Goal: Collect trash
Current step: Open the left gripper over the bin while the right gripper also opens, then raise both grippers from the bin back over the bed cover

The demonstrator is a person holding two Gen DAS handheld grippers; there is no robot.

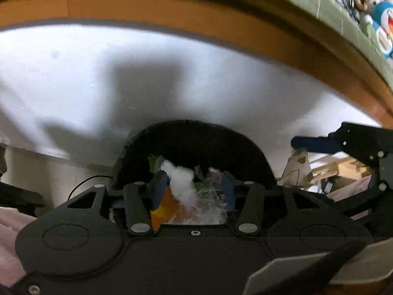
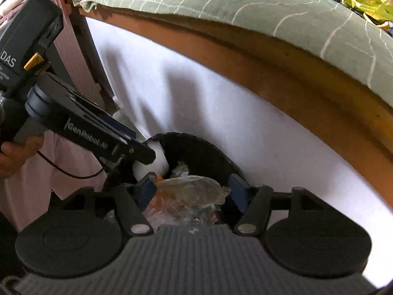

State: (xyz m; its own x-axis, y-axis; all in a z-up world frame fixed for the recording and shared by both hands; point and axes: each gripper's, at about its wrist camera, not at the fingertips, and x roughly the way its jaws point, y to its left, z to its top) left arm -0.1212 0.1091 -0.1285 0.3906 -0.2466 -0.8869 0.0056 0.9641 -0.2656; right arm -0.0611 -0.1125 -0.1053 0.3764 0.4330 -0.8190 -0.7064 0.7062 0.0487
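At the far left of the right wrist view, a person's hand (image 2: 12,154) is gripping the handle of the left gripper (image 2: 147,156), which is angling down over the black trash bin (image 2: 196,147). In its own camera the left gripper (image 1: 192,184) is showing its fingers (image 1: 158,186) spread, with a white tissue wad (image 1: 183,180) sitting between them but not visibly pinched. Further right, the right gripper (image 2: 191,190) is hanging over the same bin, its fingers (image 2: 235,186) spread wide around a crumpled clear plastic wrapper (image 2: 191,189), which is lying on top of the trash (apparently already let go). Both scraps are looking very light, soft and crushable; the plastic is probably slippery, so pinching a bunched fold would likely be holding better than a flat edge. The bed (image 2: 270,12) with its green cover is running along above.
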